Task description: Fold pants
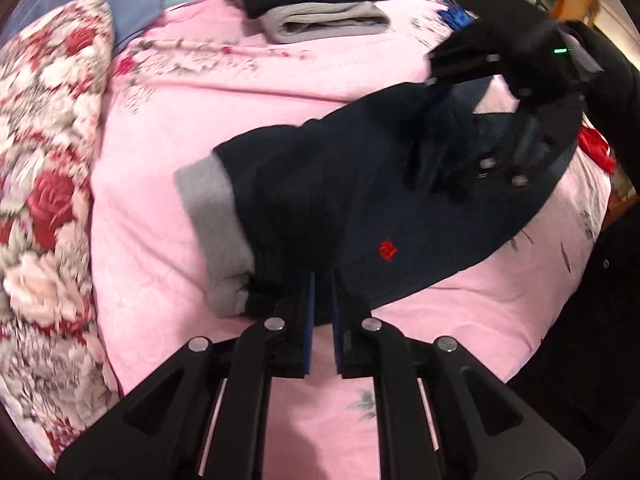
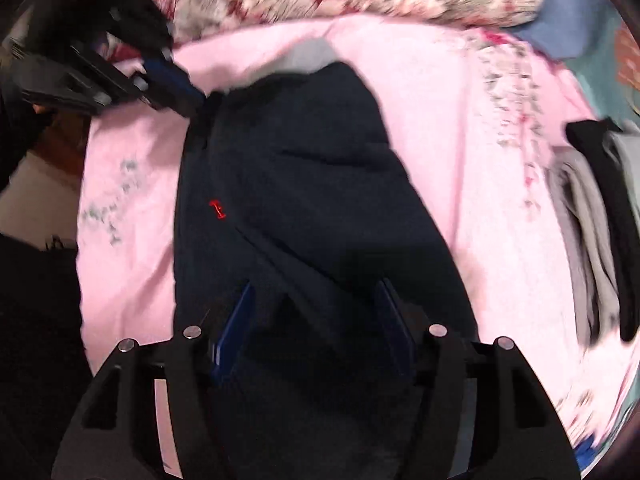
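Navy pants with a small red logo lie folded on the pink bedsheet. Grey lining shows at their left end. My left gripper is shut, its blue pads pinching the near edge of the pants beside the grey lining. In the right wrist view the pants run away from me, with my left gripper on their far left corner. My right gripper stands open just above the dark cloth, pads wide apart and not pressing on it. From the left wrist view my right gripper hangs over the pants' far right end.
A rose-patterned quilt is bunched along the left of the bed. A stack of folded grey and black clothes sits at the far side, also the stack at the right. The bed's edge drops to dark floor.
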The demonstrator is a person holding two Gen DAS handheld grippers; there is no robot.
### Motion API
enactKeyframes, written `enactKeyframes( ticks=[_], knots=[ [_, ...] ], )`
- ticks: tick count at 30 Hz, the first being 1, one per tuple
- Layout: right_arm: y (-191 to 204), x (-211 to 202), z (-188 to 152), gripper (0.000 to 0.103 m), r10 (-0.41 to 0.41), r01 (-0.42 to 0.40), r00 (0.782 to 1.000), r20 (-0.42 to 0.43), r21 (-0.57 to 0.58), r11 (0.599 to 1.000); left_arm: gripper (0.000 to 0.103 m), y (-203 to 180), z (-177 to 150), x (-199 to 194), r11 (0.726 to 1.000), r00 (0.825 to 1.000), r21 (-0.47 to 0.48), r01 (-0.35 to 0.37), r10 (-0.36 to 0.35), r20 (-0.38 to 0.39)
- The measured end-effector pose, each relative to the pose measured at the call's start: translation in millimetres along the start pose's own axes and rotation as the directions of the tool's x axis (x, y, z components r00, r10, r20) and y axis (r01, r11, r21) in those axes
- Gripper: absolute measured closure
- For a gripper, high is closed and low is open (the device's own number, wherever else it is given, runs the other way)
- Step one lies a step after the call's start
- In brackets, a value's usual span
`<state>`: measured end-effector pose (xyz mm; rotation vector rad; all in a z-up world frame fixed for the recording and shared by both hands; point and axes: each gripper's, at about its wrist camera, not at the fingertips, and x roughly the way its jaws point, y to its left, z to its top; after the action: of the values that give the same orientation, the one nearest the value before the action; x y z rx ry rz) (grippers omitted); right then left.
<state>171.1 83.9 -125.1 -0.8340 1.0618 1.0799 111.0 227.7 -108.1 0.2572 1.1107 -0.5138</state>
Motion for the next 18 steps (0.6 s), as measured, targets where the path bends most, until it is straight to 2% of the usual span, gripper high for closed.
enactKeyframes(
  ticks=[1, 2, 3, 4, 5, 7, 8, 11, 12, 13, 14, 17, 18],
  knots=[
    [-1.8, 6.3, 1.7, 0.041, 0.001, -0.001, 1.000, -0.021, -0.005, 1.000, 0.094, -4.3, 3.7, 3.7, 1.000, 1.000, 0.015, 0.006, -0.006, -0.011],
    [-4.7, 13.1, 1.7, 0.055, 0.022, -0.022, 0.999, -0.042, 0.001, 1.000, 0.094, -7.8, 6.2, 6.8, 1.000, 1.000, 0.026, 0.008, -0.008, -0.018],
    [-8.4, 17.9, 0.1, 0.091, 0.061, -0.060, 0.997, -0.054, 0.025, 0.998, 0.094, -13.9, 10.7, 11.3, 0.999, 1.000, 0.051, 0.008, -0.007, -0.026],
    [-11.1, 19.3, -1.4, 0.097, 0.095, -0.093, 0.994, -0.058, 0.046, 0.995, 0.093, -19.3, 13.3, 15.0, 0.997, 1.000, 0.073, 0.009, -0.007, -0.030],
    [-14.8, 16.7, -3.9, 0.097, 0.130, -0.127, 0.991, -0.033, 0.079, 0.989, 0.092, -25.1, 15.7, 18.4, 0.995, 1.000, 0.099, 0.003, 0.000, -0.031],
    [-20.5, 9.3, -8.0, 0.097, 0.157, -0.156, 0.988, 0.006, 0.128, 0.979, 0.076, -35.8, 21.0, 25.4, 0.989, 0.999, 0.146, -0.021, 0.025, -0.025],
    [-21.3, 6.3, -9.1, 0.097, 0.157, -0.158, 0.987, 0.014, 0.136, 0.978, 0.072, -36.7, 22.7, 26.4, 0.988, 0.999, 0.151, -0.024, 0.028, -0.022],
    [-20.4, -5.9, -11.6, 0.097, 0.148, -0.151, 0.988, 0.034, 0.142, 0.978, 0.050, -39.1, 26.5, 26.7, 0.985, 0.999, 0.170, -0.037, 0.038, -0.003],
    [-19.7, -9.2, -12.0, 0.097, 0.144, -0.148, 0.989, 0.036, 0.140, 0.979, 0.032, -41.8, 26.3, 25.2, 0.980, 0.998, 0.187, -0.065, 0.063, 0.014],
    [-19.6, -12.6, -12.0, 0.097, 0.139, -0.143, 0.990, 0.038, 0.140, 0.980, 0.019, -43.8, 26.1, 23.7, 0.972, 0.993, 0.203, -0.117, 0.111, 0.040],
    [-20.7, -16.1, -11.9, 0.097, 0.136, -0.141, 0.990, 0.042, 0.150, 0.979, 0.019, -43.3, 26.1, 23.3, 0.967, 0.990, 0.210, -0.141, 0.132, 0.054],
    [-22.2, -25.5, -11.4, 0.097, 0.143, -0.150, 0.988, 0.053, 0.164, 0.975, 0.020, -29.3, 31.7, 25.9, 0.975, 0.990, 0.173, -0.139, 0.132, 0.050],
    [-20.4, -29.2, -11.5, 0.097, 0.146, -0.153, 0.988, 0.058, 0.160, 0.975, 0.027, -20.1, 33.4, 30.3, 0.978, 0.990, 0.151, -0.143, 0.138, 0.043]
  ],
)
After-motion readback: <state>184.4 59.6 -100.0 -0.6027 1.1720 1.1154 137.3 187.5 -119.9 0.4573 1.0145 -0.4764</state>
